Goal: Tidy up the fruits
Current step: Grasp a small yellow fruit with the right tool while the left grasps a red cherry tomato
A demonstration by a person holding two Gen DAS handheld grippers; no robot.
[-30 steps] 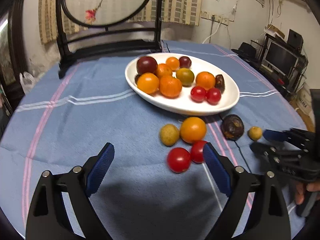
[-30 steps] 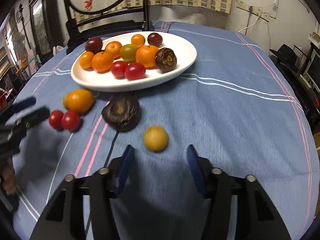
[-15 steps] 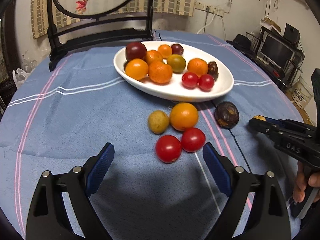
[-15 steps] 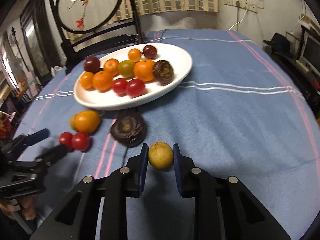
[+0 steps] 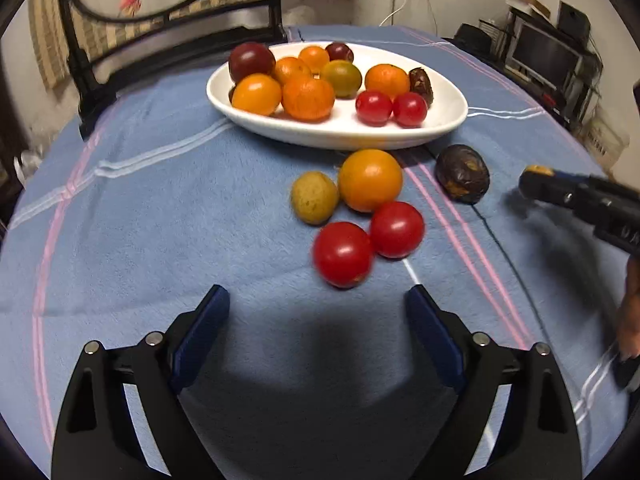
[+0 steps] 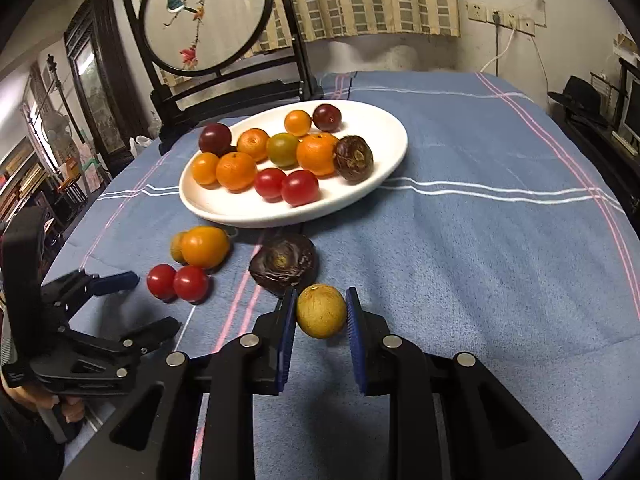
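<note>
Right tool: blue pads pinch a small yellow-brown fruit at the near edge of the surface, just beside a dark wrinkled fruit. The grip looks meant to carry it to the white plate, which lies farther back and already holds most of the fruit. Left tool: jaws spread, nothing between them, pointed at two red tomatoes loose on the surface, apparently lined up for the next pick.

Blue-clothed table: white plate, loose fruits.
</note>
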